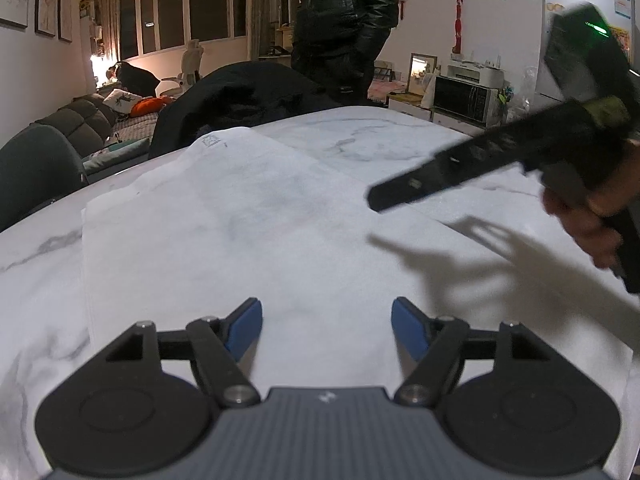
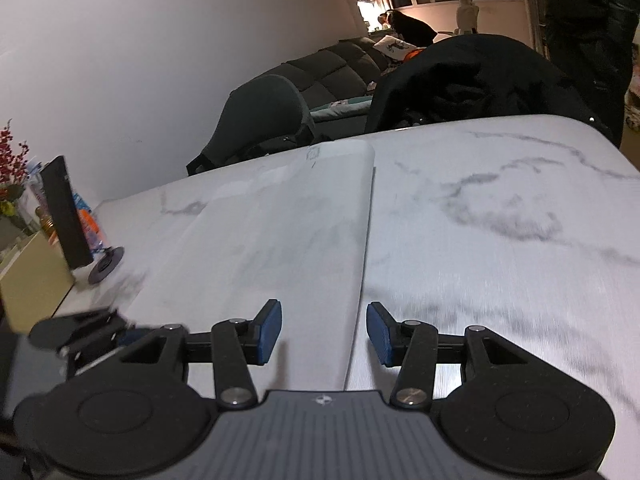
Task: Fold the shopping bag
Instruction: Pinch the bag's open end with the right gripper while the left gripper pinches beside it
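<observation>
Both tongs spread, holding nothing, over the flat shopping bag (image 1: 240, 216)
Left tongs (image 1: 327, 330) hover over its near part; right tongs (image 2: 324, 330) straddle its long edge on the worktop (image 2: 500, 208), likely to grip it for folding

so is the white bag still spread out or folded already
Spread flat, as far as shows: the thin white shopping bag lies as one smooth sheet on the marble table, neither hand-held gripper touching it; earlier folds can't be ruled out.

Your right gripper (image 2: 324, 330) hangs over the bag's edge, jaws wide apart.

The pale bag (image 2: 280, 224) lies flat on the marble table (image 2: 500, 200), its straight right edge running between your blue pads (image 2: 269, 330). At lower left the other gripper (image 2: 80, 332) shows blurred. A dark coat (image 2: 472, 84) sits past the table's far edge.
</observation>
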